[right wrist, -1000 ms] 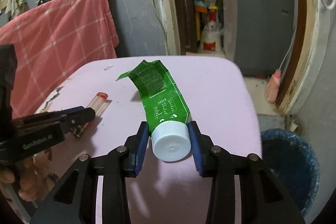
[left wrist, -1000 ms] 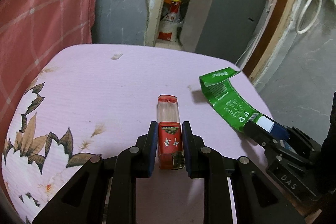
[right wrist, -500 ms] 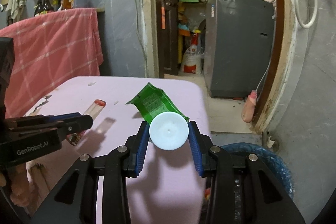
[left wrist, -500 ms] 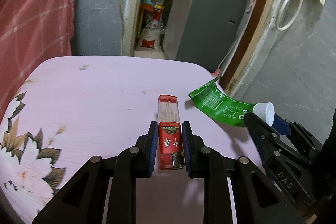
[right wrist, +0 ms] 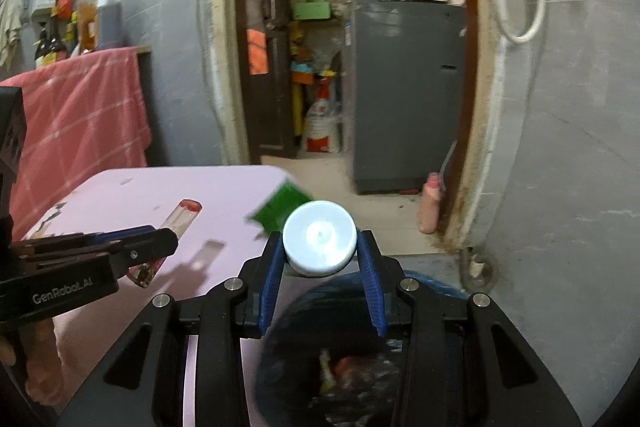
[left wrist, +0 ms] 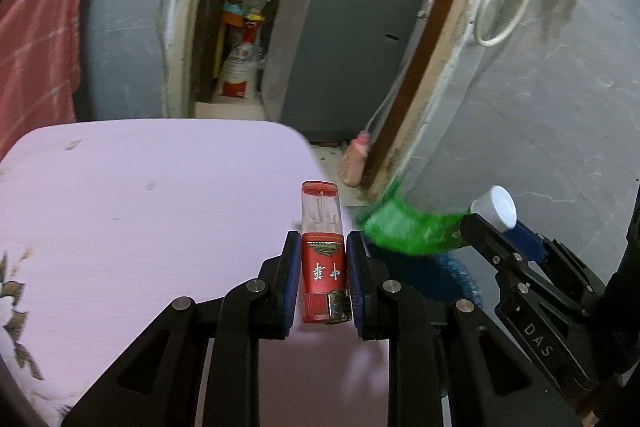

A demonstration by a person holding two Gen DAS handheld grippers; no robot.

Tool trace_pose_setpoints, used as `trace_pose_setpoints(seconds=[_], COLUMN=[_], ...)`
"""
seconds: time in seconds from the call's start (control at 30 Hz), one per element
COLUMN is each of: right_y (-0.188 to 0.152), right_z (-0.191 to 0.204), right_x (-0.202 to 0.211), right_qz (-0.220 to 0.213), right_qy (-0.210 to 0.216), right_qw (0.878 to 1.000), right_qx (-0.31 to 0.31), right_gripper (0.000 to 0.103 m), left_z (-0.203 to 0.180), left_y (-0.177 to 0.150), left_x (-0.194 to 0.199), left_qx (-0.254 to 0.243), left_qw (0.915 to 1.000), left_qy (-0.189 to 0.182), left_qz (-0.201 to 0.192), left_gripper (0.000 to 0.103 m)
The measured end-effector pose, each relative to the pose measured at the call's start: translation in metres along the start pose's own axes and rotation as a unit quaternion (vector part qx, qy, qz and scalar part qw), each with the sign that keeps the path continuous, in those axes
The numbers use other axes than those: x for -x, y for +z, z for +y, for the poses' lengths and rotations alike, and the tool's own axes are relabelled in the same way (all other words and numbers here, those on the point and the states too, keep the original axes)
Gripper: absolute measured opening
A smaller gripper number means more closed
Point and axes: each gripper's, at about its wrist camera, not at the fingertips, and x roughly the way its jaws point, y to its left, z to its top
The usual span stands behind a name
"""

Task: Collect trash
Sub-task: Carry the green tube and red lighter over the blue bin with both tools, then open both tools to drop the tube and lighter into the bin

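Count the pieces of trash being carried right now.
2: a red plastic lighter clamped in the left tool, and a green squeezed tube with white cap clamped in the right tool above the bin.

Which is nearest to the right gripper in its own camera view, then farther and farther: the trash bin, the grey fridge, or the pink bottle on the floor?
1. Trash bin, directly under the right gripper.
2. Pink bottle, on the floor by the door frame, to the right.
3. Grey fridge, back through the doorway.
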Motion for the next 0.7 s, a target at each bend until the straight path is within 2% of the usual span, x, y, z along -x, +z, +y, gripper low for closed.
trace_pose_setpoints(seconds=[0.13, 0.4, 0.7], right_y=[0.001, -0.008, -0.021], right_z=[-0.022, -0.065, -0.091], right_x=[0.003, -0.009, -0.011], right_qz=[-0.002, 0.022, 0.043], right_qy=[-0.017, -0.035, -0.035], right_qw=[1.000, 0.998, 0.996], right_qx=[-0.015, -0.053, -0.077], right_gripper=[0.034, 0.033, 0.034], left_z=[-0.025, -0.058, -0.072], left_y=[0.002, 0.000, -0.012], left_x=[-0.014, -0.045, -0.062], left_qx=[-0.013, -0.031, -0.039], left_qw=[0.9998, 0.9988, 0.9980], left_qy=[-0.014, -0.033, -0.041], left_qz=[0.001, 0.019, 0.030], left_gripper=[0.019, 0.019, 0.019])
